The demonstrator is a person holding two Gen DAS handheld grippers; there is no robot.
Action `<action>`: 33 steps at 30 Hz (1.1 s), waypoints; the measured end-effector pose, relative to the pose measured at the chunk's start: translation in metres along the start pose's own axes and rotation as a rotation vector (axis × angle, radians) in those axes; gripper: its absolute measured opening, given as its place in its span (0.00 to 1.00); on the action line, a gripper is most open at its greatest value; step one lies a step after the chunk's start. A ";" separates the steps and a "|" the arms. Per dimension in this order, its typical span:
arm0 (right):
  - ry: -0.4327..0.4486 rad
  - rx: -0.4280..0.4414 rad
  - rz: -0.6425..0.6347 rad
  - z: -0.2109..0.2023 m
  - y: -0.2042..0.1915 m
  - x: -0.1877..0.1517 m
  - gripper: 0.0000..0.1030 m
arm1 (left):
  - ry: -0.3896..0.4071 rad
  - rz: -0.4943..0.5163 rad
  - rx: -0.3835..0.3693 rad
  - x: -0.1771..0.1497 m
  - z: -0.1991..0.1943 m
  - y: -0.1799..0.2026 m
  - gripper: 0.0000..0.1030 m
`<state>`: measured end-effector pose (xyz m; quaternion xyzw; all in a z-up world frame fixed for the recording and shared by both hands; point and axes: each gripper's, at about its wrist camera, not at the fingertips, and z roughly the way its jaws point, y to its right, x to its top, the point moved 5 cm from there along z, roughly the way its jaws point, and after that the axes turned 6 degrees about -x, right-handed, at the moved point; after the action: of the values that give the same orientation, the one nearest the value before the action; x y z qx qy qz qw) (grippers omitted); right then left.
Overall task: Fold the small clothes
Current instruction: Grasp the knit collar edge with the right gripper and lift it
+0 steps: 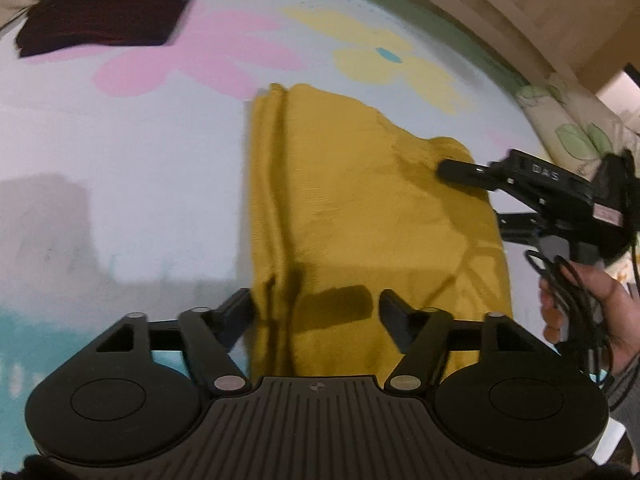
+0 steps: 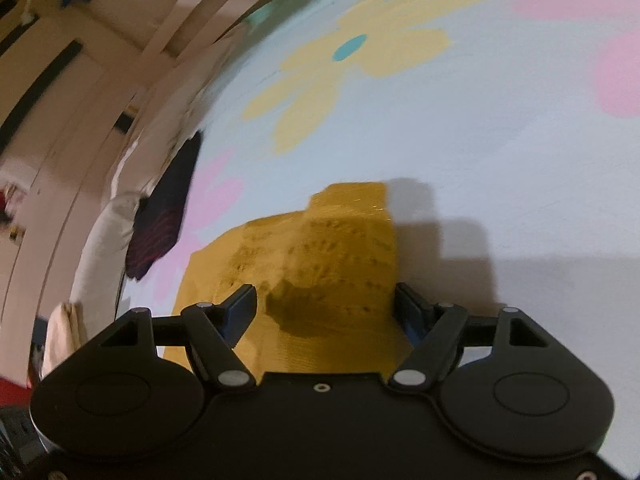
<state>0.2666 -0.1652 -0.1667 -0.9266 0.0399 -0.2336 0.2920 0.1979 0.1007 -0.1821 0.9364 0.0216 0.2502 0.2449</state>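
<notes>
A: Nearest, the left hand-held gripper (image 1: 314,314) has its jaws apart over the near edge of the mustard cloth (image 1: 360,208); nothing pinched.

B: The right hand-held gripper (image 2: 326,312) is spread too, above its right part. Bare floral bed sheet (image 1: 120,160) lies left; a dark folded garment (image 1: 108,12) far left.

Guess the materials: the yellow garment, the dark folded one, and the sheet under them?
Yellow garment: looks like a soft matte knit; ribbed weave and limp folds show, fibre unclear. Dark folded garment: matte fabric, apparently with faint reddish stripes; too blurred to say more. Bed sheet: thin printed cloth, pale blue with flat pastel flowers, no sheen.
</notes>
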 end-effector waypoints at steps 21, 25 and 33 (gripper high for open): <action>0.012 -0.103 -0.239 -0.018 -0.033 -0.005 0.41 | 0.095 0.060 -0.004 0.009 -0.008 0.040 0.17; 0.033 -0.111 -0.283 -0.050 -0.051 -0.006 0.40 | 0.109 0.068 -0.050 0.004 -0.028 0.065 0.17; 0.014 -0.178 -0.263 -0.114 -0.040 -0.033 0.40 | 0.084 0.105 -0.103 -0.047 -0.057 0.110 0.17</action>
<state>0.1827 -0.1846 -0.0751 -0.9444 -0.0592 -0.2716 0.1756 0.1209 0.0220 -0.1090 0.9112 -0.0303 0.3024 0.2781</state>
